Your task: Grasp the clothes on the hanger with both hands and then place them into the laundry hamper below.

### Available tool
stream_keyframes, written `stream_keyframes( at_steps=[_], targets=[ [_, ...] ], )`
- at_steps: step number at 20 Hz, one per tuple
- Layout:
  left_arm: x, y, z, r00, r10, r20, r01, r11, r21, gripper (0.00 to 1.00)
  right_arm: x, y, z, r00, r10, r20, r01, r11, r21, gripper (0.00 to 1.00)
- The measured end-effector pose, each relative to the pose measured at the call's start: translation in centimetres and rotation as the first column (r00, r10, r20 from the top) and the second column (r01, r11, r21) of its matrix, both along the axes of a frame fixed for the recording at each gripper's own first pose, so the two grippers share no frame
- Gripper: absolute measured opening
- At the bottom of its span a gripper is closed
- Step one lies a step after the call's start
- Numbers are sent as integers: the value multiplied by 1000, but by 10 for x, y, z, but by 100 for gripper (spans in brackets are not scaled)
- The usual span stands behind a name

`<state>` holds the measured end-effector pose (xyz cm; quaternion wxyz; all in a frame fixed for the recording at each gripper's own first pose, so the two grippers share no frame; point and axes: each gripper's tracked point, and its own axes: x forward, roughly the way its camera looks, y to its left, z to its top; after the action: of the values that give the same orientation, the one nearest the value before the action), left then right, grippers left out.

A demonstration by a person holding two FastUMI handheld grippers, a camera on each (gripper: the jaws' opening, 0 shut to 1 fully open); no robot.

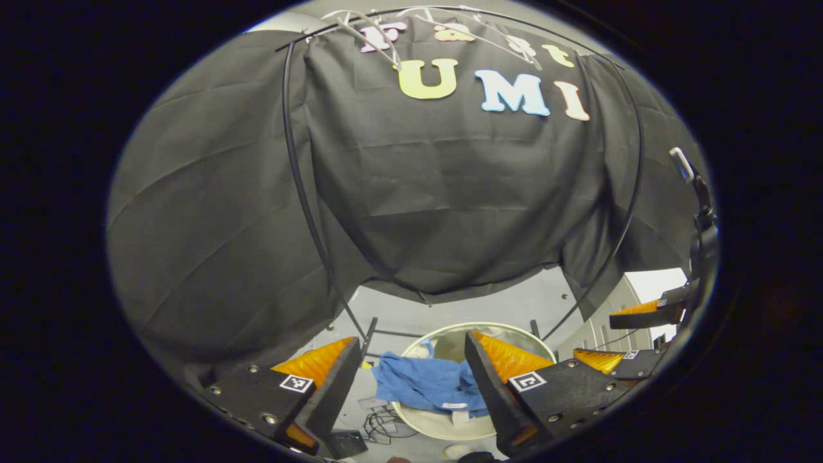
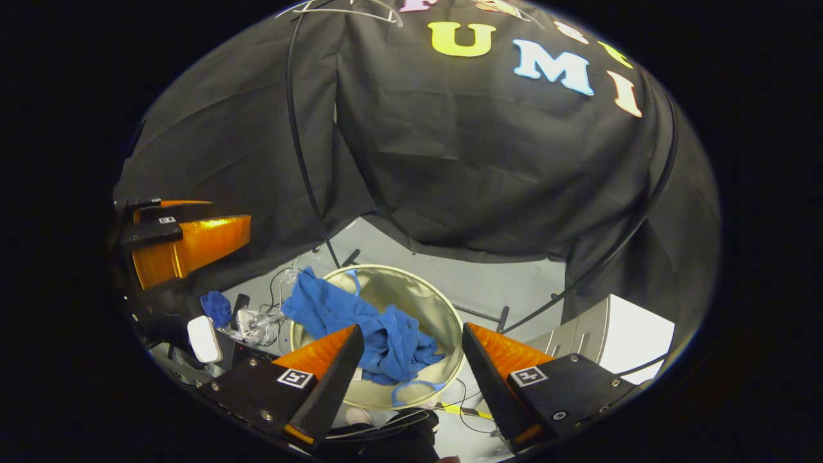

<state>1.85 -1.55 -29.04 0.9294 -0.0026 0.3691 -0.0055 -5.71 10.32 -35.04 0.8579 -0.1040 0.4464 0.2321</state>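
Clothes [image 2: 379,331] across hamper [image 2: 443,308] rim

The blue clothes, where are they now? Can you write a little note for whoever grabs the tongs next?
Left tongs: open, holding nothing, above the hamper.
Right tongs: open, holding nothing, also above the hamper.
Blue clothes: lying in the round laundry hamper, with one part draped over its rim toward the floor.
Hangers: bare, up on the rail at the top.
Done: clothes are off the hanger and released.
Left: probably just tuck the draped part inside, then move the tongs away.
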Motion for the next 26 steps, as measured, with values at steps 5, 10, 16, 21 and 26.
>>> stream_keyframes(
  at_steps=[5,10,16,21,26],
  targets=[
    [-11,2,32,998,-6,56,6,1000,6,94,4,-1,42,996,-43,83,39,998,58,95],
    [6,4,125,975,17,220,-16,1000,-10,94,30,-27,122,955,-117,273,82,987,138,95],
    [7,-4,258,900,46,434,-39,999,-26,94,45,-87,243,822,-261,506,151,957,248,95],
    [-19,-3,344,841,62,537,-65,998,-14,94,34,-135,310,730,-326,600,162,936,312,94],
    [-41,-4,398,790,72,609,-89,996,-3,94,16,-169,354,647,-404,647,185,906,380,94]
  ],
)
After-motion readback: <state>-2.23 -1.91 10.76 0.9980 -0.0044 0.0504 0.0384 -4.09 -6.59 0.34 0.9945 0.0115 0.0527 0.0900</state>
